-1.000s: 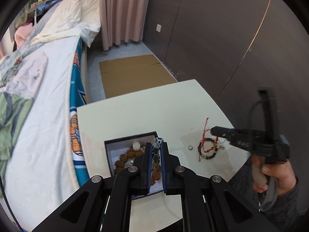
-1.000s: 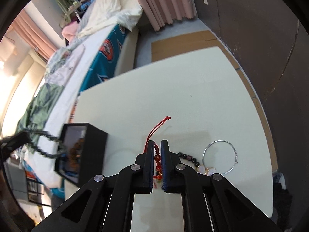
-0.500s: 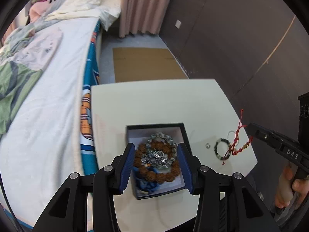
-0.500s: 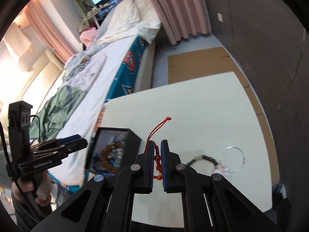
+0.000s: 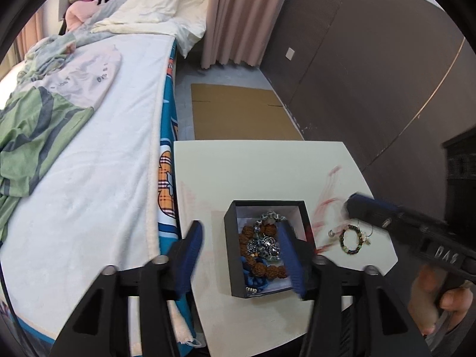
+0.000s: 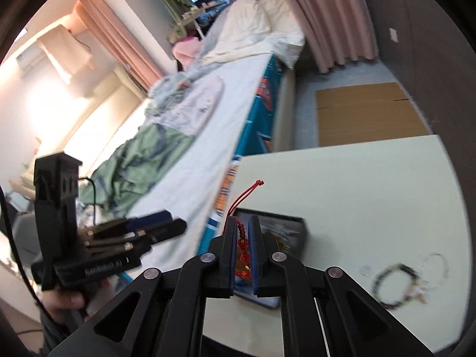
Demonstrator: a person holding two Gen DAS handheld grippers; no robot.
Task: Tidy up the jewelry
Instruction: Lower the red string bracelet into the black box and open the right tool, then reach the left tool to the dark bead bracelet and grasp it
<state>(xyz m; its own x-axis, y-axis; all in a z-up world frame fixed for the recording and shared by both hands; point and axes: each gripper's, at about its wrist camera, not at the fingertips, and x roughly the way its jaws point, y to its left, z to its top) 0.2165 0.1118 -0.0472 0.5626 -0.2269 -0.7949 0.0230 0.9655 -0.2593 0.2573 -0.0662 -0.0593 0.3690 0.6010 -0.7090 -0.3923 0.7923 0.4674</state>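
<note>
White bed (image 5: 89, 178) fills the left of the left wrist view; cream table (image 5: 253, 172) sits right of it, edge against the bedding.

Left gripper (image 5: 241, 255), bottom centre: jaws have just been opening and stand wide apart, with nothing gripped. The blue pads straddle the view of the black box (image 5: 264, 203); I can't tell whether they touch it.

The box is on the table, lower centre, open top. Inside are brown beads (image 5: 261, 267), a silver-grey piece on top of them, and something blue at the near end.

Right of the box, on the table: small ring (image 5: 331, 233), then a dark beaded bracelet (image 5: 351, 241) just beside it. A thin wire hoop lies against that bracelet.

Right gripper (image 5: 357, 208) comes in from the right edge, tip just above the bracelet and near the box's right wall. A hand (image 5: 437, 300) is on its grip, lower right.

Right wrist view: left gripper at left over the bed edge, pads visibly spread. Centre: right jaws have just been opening and are partly apart, with the red bracelet (image 6: 244, 255) hanging between the pads and its cord sticking up past the tips. There is a gap beside the beads, so it looks unclamped. The box is directly behind the tips. Lower right is blurred.
</note>
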